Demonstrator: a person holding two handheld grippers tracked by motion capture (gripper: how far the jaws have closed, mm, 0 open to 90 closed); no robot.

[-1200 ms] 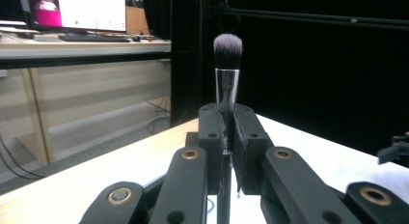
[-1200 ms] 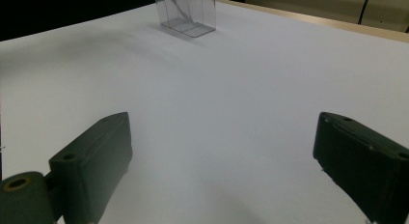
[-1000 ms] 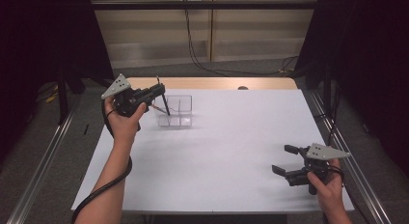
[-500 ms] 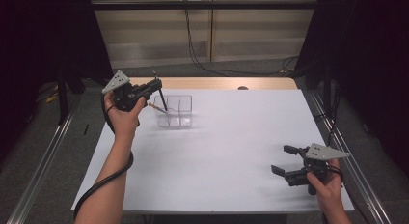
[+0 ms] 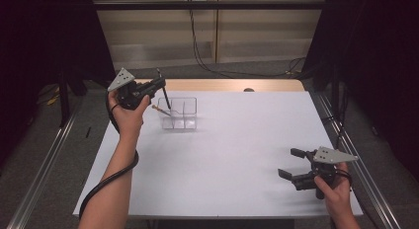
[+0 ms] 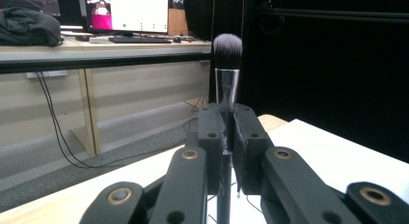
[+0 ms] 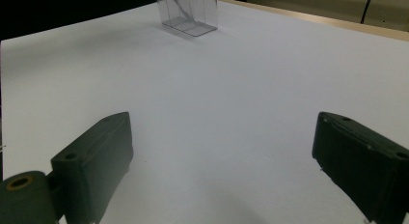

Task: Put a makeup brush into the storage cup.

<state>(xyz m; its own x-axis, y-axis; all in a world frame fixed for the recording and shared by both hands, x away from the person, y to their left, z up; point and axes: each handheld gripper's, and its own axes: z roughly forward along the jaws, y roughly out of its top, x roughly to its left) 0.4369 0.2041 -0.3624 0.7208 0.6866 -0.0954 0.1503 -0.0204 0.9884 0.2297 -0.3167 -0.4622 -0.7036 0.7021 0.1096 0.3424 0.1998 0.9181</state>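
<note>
My left gripper (image 5: pixel 160 85) is held above the table's far left, shut on a slim black makeup brush (image 5: pixel 165 96). In the left gripper view the jaws (image 6: pixel 226 118) pinch the brush's handle, and its dark bristle head (image 6: pixel 227 49) stands up above them. The handle slants down into the left part of a clear plastic compartment box (image 5: pixel 185 115); I cannot tell whether it touches the bottom. My right gripper (image 5: pixel 290 162) rests low at the table's near right, open, with nothing between its jaws (image 7: pixel 222 151). The clear box (image 7: pixel 188 14) stands far ahead of it.
A thin item with a pale tip (image 5: pixel 156 107) leans out over the box's left rim. The white table top (image 5: pixel 237 140) has a wooden strip along its far edge (image 5: pixel 222 85). Metal rails run along both sides, and cables lie on the floor behind.
The left gripper has drifted slightly up and to the left with the brush still gripped. The right gripper has stayed where it was.
</note>
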